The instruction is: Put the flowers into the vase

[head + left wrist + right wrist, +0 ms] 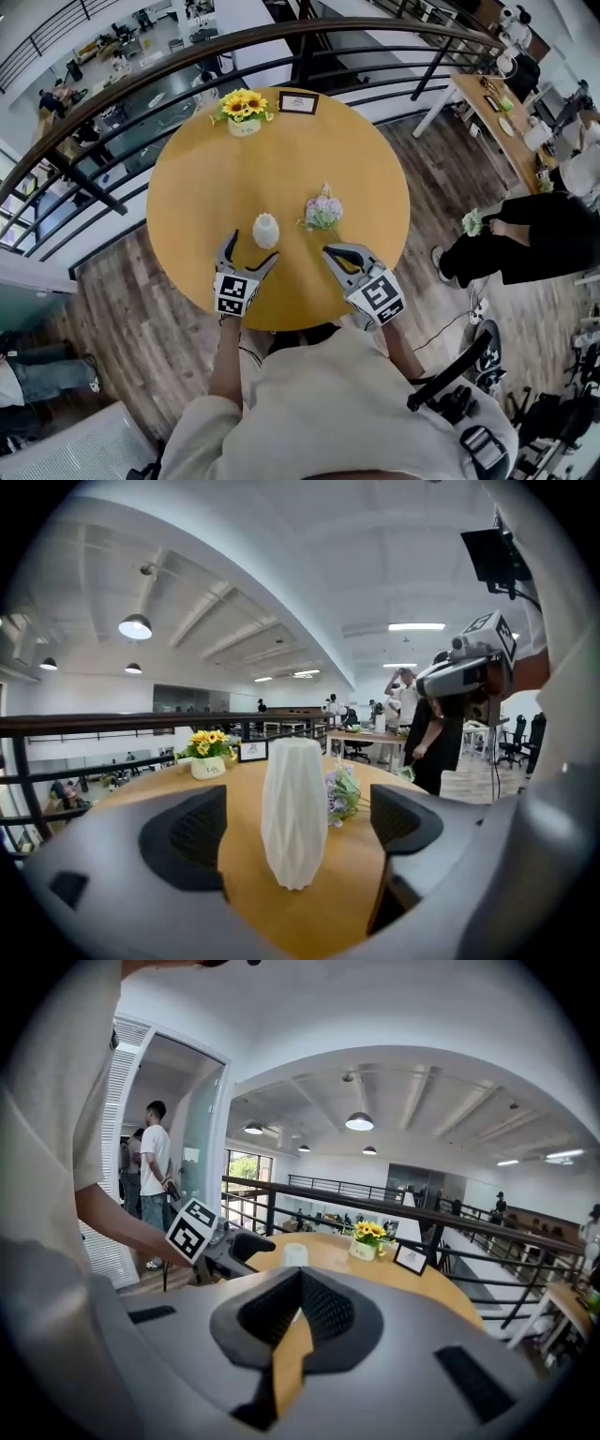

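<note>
A white faceted vase [266,231] stands upright on the round wooden table [197,197]. My left gripper [253,247] is open, its jaws spread wide just in front of the vase. In the left gripper view the vase [293,813] stands in the gap between the two pads, and neither pad touches it. A small bunch of purple flowers [323,212] lies on the table to the right of the vase, and shows behind it [341,794] in the left gripper view. My right gripper [334,251] is shut and empty, just short of the flowers, pointing left toward the vase [295,1254].
A pot of sunflowers [244,111] and a framed card [298,102] stand at the table's far edge. A dark railing [122,94] curves behind the table. A person in black [534,239] holding a flower bunch stands to the right, near a desk [497,122].
</note>
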